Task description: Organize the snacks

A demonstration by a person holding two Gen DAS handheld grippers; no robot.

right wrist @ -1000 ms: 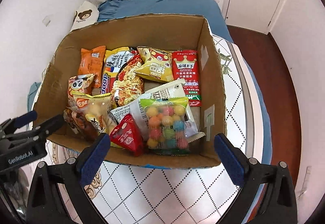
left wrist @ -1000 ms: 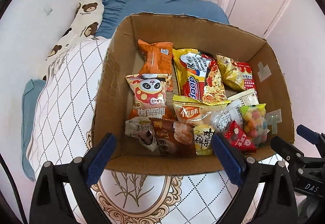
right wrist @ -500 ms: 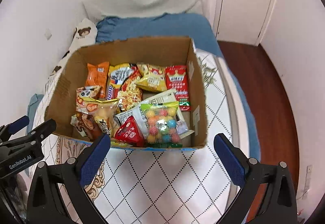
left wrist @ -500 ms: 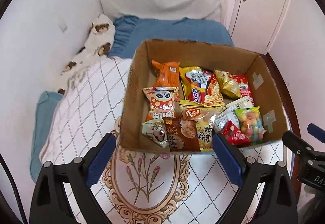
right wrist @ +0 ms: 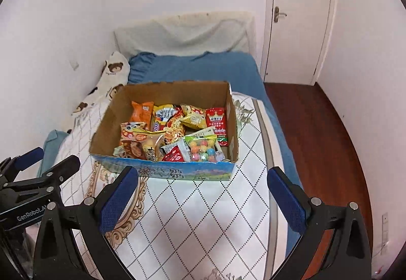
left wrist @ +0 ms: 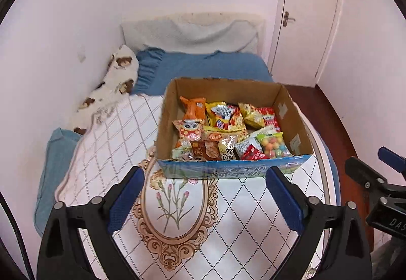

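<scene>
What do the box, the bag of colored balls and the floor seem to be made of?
Box: cardboard, most likely; matte brown inside with rough cut edges, glossy blue print on the front.
Bag of colored balls: thin clear plastic film, shiny; the balls show through it.
Floor: dark red-brown with a slight sheen, probably wood or a wood-look laminate; the pictures do not settle which.

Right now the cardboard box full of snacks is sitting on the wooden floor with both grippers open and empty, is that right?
Not quite: the box sits on the bed's quilt, not the floor; the right wrist view shows the floor off to the side. The rest holds: the box is full of snacks, and the left gripper and right gripper are open and empty.
</scene>
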